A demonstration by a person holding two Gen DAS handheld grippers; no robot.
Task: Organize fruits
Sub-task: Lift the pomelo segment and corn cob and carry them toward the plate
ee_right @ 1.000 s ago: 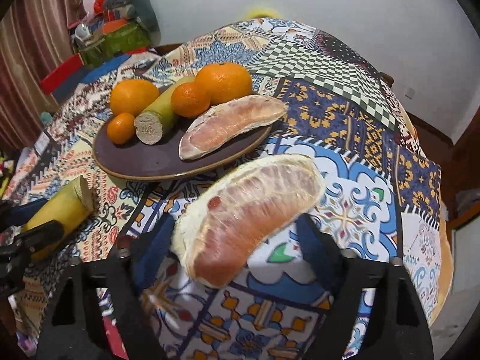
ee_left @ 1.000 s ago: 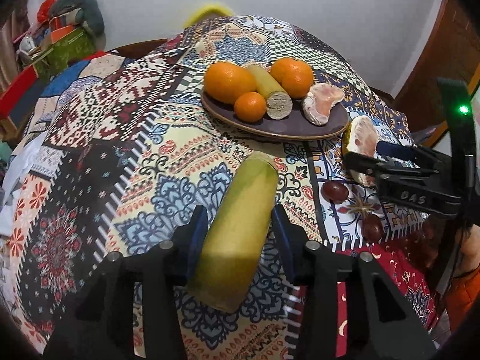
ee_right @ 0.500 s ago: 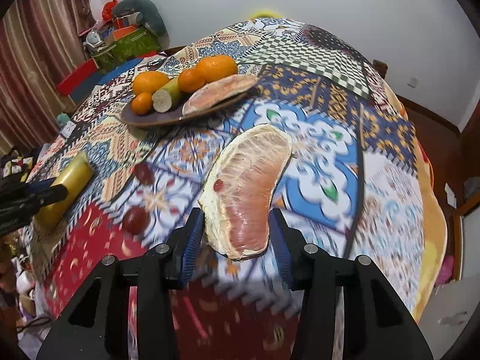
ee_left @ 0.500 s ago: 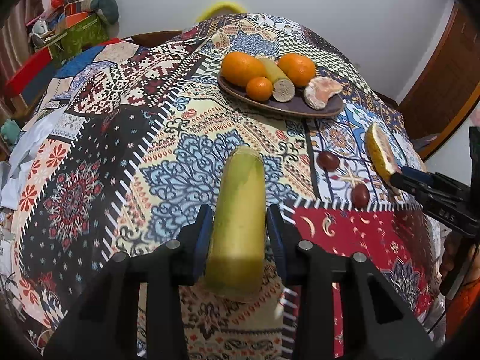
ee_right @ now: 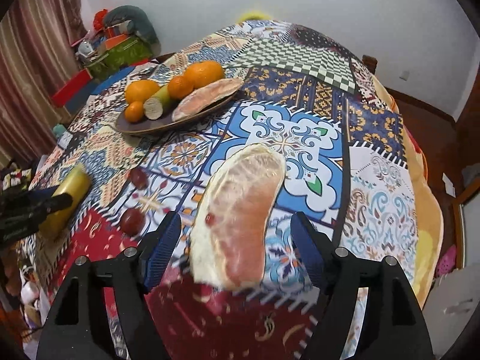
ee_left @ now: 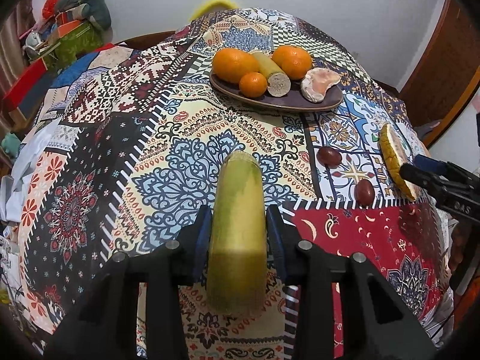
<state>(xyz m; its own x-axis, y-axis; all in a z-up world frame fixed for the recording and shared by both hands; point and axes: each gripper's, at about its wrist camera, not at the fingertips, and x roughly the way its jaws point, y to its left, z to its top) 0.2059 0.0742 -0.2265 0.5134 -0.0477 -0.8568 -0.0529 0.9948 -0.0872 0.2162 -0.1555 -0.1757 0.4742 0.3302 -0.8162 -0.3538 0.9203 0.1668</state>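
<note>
Right gripper [ee_right: 232, 234] jaws are spreading, releasing the peeled pink pomelo wedge [ee_right: 240, 216]; left gripper [ee_left: 237, 237] is pinching the green-yellow sugarcane stick [ee_left: 238, 225], needing carrying to the brown oval plate [ee_left: 300, 103] at twelve o'clock

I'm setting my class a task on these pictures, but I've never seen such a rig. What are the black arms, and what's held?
No robot: a person holds a two-finger gripper in each hand, each with a fisheye camera looking along its jaws. One picture per camera. The left gripper is shut on a yellow-green stalk piece. The right gripper has jaws open either side of a pomelo segment. On the patchwork cloth: a plate with oranges, and two dark red fruits.
</note>
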